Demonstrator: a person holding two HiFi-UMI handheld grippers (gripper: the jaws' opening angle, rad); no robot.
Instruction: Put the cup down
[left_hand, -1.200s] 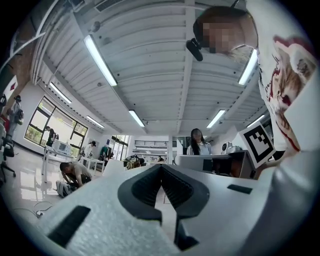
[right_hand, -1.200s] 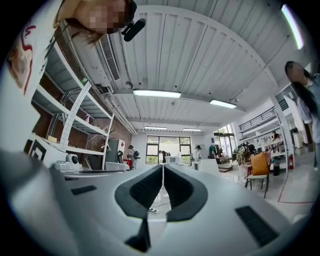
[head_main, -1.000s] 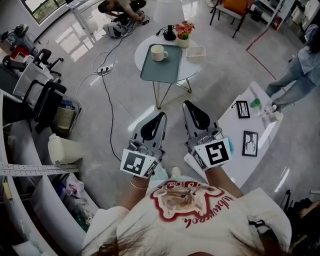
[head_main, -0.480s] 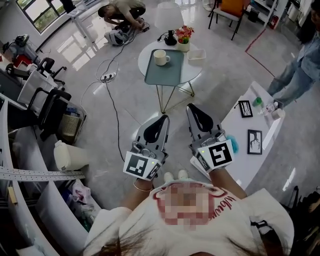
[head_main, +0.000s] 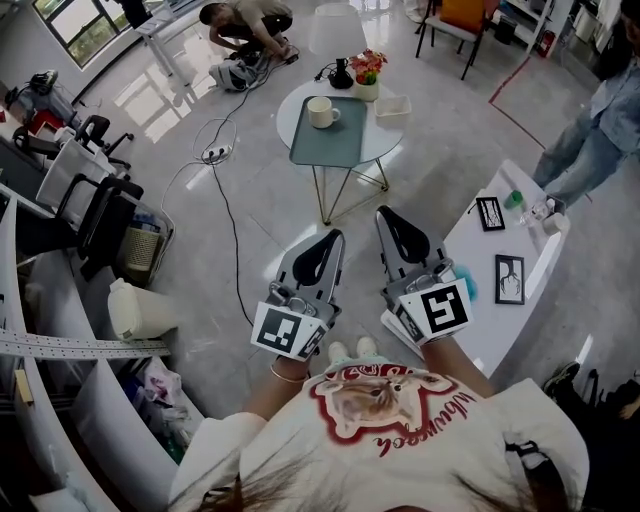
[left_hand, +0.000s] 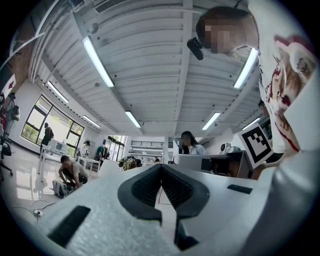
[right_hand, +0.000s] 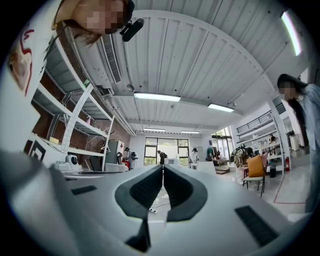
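A cream cup (head_main: 320, 112) stands upright on a grey-green tray (head_main: 332, 138) on the round white table (head_main: 384, 140), far ahead of me. My left gripper (head_main: 328, 236) and right gripper (head_main: 383, 213) hang side by side over the floor, well short of the table. Both are shut with nothing between their jaws. In the left gripper view (left_hand: 161, 167) and the right gripper view (right_hand: 163, 167) the black pads meet at the tips, and only the room and ceiling lie beyond.
On the round table also stand a flower pot (head_main: 367, 68), a black object (head_main: 340, 70) and a white box (head_main: 392, 106). A white side table (head_main: 500, 280) with picture frames is at my right. A cable (head_main: 225, 210) runs across the floor. People stand or crouch around.
The view has shifted slightly, with the round table a little farther up the frame than a second ago. Both grippers stay shut and level, side by side.
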